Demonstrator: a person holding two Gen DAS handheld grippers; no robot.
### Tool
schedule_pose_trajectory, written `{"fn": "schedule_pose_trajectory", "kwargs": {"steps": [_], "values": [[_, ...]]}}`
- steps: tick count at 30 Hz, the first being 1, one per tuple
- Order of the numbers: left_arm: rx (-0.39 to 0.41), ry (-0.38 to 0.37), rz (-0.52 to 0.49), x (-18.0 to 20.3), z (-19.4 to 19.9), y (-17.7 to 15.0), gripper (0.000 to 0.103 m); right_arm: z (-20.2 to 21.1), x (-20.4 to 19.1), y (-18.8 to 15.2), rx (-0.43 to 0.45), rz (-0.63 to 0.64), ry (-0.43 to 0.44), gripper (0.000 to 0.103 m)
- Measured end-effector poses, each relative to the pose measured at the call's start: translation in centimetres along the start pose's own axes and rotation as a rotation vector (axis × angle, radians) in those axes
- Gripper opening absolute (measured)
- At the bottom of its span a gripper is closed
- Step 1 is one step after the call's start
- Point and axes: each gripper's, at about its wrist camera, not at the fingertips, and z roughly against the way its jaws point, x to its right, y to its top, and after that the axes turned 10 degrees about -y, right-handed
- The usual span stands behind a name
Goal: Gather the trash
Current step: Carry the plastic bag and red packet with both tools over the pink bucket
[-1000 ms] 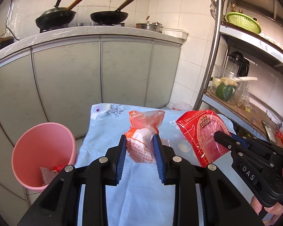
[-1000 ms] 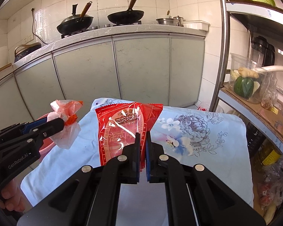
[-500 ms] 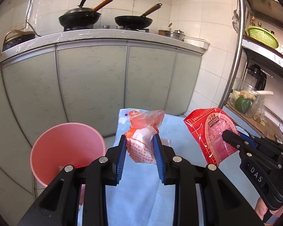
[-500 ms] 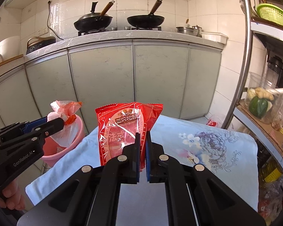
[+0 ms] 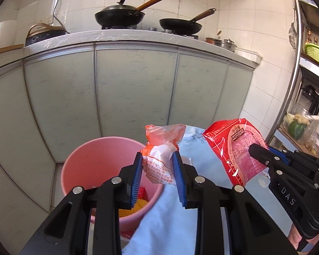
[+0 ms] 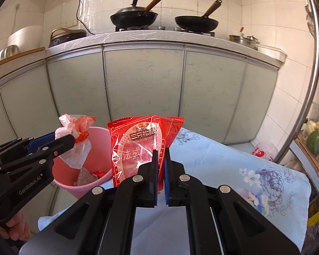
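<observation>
Left gripper (image 5: 158, 165) was clamped on the crumpled orange-and-white wrapper (image 5: 159, 165), both blue pads pressing its sides, and you had it up in the air at the near rim of the pink bin (image 5: 91, 159). Right gripper (image 6: 160, 155) was pinched tight on the red snack packet (image 6: 136, 144), jaws nearly touching with the film between them (packet stood upright, off the cloth). You held that one above the left end of the blue floral tablecloth (image 6: 234, 165), just right of the bin. Bin already had scraps in the bottom: something red, something yellow, a glittery piece. Your fingers (image 6: 17, 231) showed under the left handle.
</observation>
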Motion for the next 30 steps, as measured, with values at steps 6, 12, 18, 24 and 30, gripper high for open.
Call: {"fn": "schedule_pose_trajectory", "kwargs": {"steps": [6,12,18,24,30], "values": [[-0.006,0.065,0.039,-4.0,-0.2,-0.2,0.028,-1.5,-2.6,0.7,-0.003,0.043,0.027,0.005],[-0.031,0.127,0.072,-7.3,-0.9,-0.9,0.028,-3.4,-5.5,1.0,-0.017,0.087,0.067,0.005],[-0.071,0.163,0.092,-9.2,-2.2,-1.9,0.028,-5.4,-8.6,1.0,-0.037,0.134,0.118,0.005],[-0.103,0.191,0.103,-10.7,-3.6,-2.6,0.029,-7.5,-10.8,0.6,-0.070,0.165,0.152,0.005],[-0.139,0.202,0.126,-11.6,-5.1,-3.4,0.029,-9.3,-11.8,0.2,-0.103,0.183,0.161,0.005]]}}
